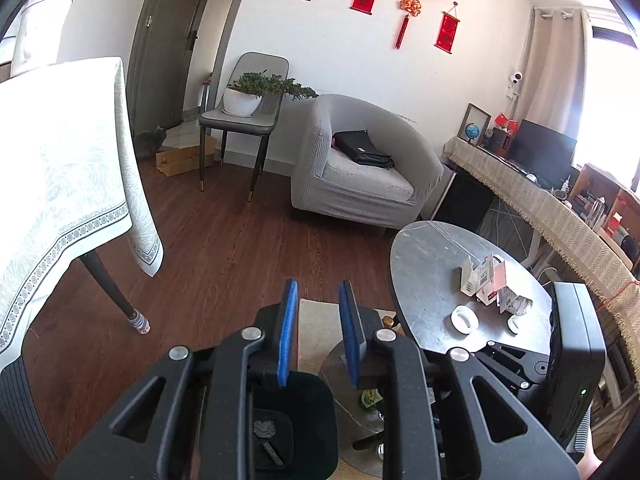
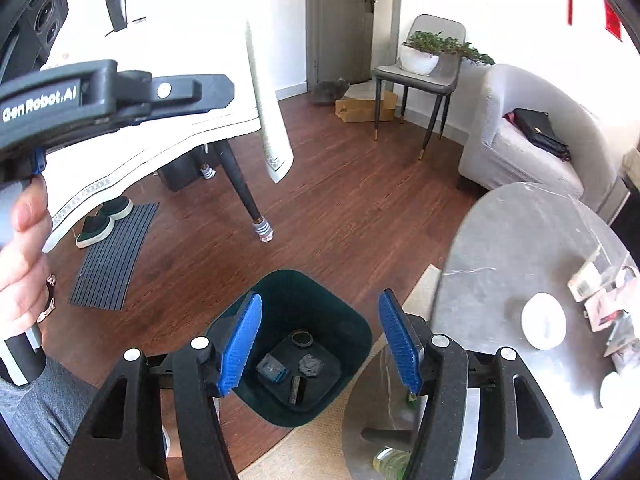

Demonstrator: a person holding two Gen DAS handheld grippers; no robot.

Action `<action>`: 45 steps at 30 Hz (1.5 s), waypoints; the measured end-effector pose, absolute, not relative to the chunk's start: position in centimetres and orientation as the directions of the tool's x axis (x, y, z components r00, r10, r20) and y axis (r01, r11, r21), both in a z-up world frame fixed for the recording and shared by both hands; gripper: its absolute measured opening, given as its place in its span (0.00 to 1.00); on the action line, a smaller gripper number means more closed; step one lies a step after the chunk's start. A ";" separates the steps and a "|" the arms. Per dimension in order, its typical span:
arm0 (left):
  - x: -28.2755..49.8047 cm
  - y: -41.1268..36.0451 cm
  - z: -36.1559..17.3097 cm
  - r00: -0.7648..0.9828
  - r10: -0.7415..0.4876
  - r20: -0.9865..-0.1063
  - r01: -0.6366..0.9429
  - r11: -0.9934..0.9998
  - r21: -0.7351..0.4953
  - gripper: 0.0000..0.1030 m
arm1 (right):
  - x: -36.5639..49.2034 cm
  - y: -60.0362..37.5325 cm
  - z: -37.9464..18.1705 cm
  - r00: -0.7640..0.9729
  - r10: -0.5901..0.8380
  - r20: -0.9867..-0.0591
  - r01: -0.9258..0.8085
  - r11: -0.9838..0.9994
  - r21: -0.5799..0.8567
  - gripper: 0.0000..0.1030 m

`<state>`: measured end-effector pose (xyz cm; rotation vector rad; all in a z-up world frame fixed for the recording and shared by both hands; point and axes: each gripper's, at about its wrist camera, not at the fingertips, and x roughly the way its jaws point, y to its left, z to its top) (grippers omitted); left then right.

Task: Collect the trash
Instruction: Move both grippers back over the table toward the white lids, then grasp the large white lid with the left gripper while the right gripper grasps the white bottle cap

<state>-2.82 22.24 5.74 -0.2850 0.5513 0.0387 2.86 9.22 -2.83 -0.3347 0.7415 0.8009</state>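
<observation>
While my right gripper [image 2: 320,344] hangs wide apart and empty over the bin [image 2: 296,316], and my left gripper [image 1: 316,332] gapes empty too, I should reach squarely for the crumpled wrappers [image 1: 494,286] on the round table [image 1: 424,264].

**Living room surroundings**

A grey armchair [image 1: 360,168] holds a black bag [image 1: 362,148]. Beside it, a potted plant [image 1: 244,98] sits on a grey chair [image 1: 240,120]. A cat [image 2: 330,90] crouches near the door [image 2: 340,20], by a flat cardboard box [image 2: 364,108].
</observation>
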 end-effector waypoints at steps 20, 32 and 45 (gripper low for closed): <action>4.4 9.0 2.5 0.761 -0.128 -0.636 0.069 0.991 -0.118 0.49 | 7.9 -6.3 -1.8 0.592 0.429 -0.682 -0.527 0.846 0.075 0.60; 8.1 4.0 -0.7 0.698 -0.150 -0.700 0.122 0.988 -0.091 0.51 | 9.2 -12.4 -3.0 0.590 0.397 -0.703 -0.448 0.885 0.124 0.60; 9.7 2.6 -1.8 0.674 -0.154 -0.722 0.126 0.988 -0.093 0.45 | 9.9 -13.6 -3.6 0.571 0.379 -0.728 -0.433 0.893 0.125 0.60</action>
